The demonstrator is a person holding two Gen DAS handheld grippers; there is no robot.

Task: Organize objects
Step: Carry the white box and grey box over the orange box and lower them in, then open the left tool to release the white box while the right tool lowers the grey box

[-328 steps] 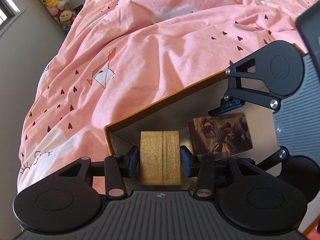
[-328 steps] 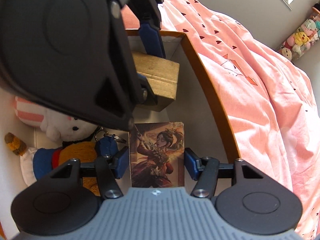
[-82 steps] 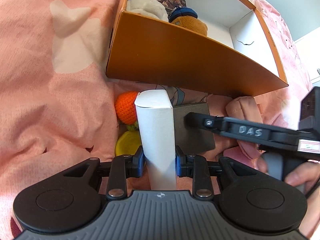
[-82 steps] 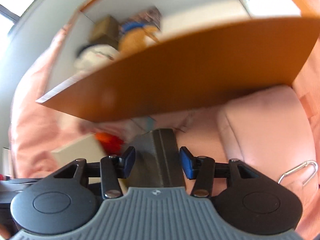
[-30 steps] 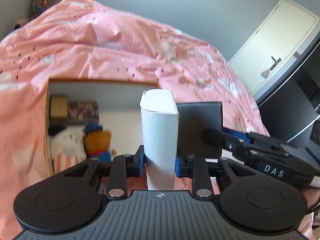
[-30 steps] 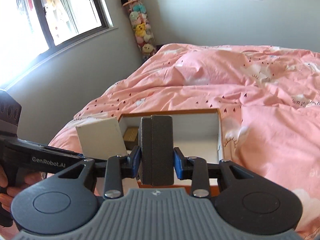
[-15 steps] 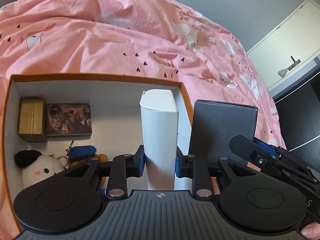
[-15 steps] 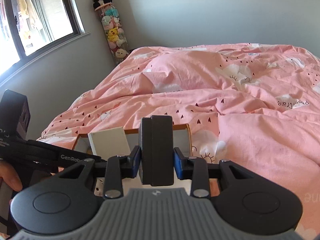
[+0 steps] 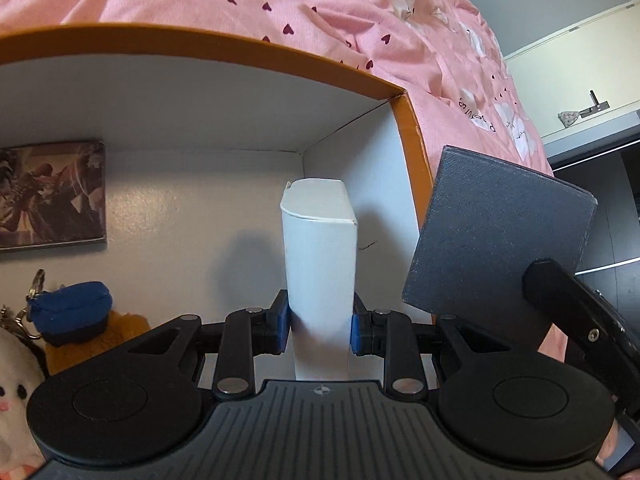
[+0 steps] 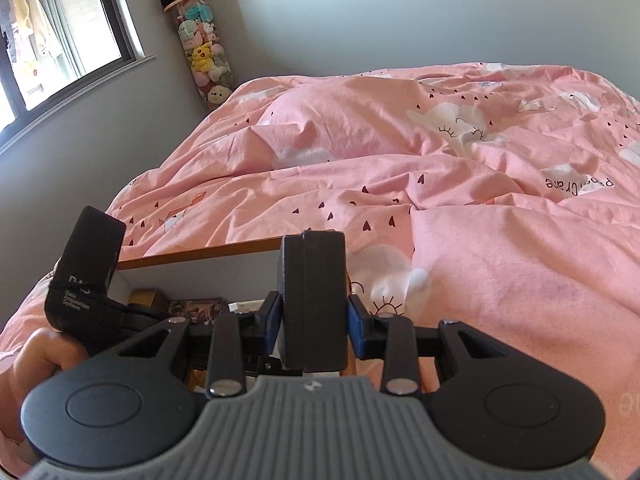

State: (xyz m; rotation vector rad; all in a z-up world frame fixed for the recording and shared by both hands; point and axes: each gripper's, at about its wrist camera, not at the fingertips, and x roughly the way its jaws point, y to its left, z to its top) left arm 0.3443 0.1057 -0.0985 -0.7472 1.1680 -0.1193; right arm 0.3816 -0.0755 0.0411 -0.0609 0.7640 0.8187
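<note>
My left gripper (image 9: 319, 326) is shut on a tall white carton (image 9: 319, 248), held upright inside the far right corner of the orange storage box (image 9: 412, 136). My right gripper (image 10: 313, 330) is shut on a flat black box (image 10: 314, 296). In the left wrist view that black box (image 9: 500, 236) hangs just outside the storage box's right wall, tilted. In the right wrist view the storage box's far rim (image 10: 208, 258) shows below and left of the black box.
Inside the storage box lie a picture card box (image 9: 52, 196), a brown plush with a blue cap (image 9: 76, 316) and a white plush (image 9: 16, 400). A gold box (image 10: 146, 298) sits at the back left. Pink bedding (image 10: 480, 200) surrounds the box. A hand (image 10: 36, 356) grips the left tool.
The left gripper has dropped with the white carton down into the box's right corner. The right gripper has come lower and nearer with the black box, beside the right wall.
</note>
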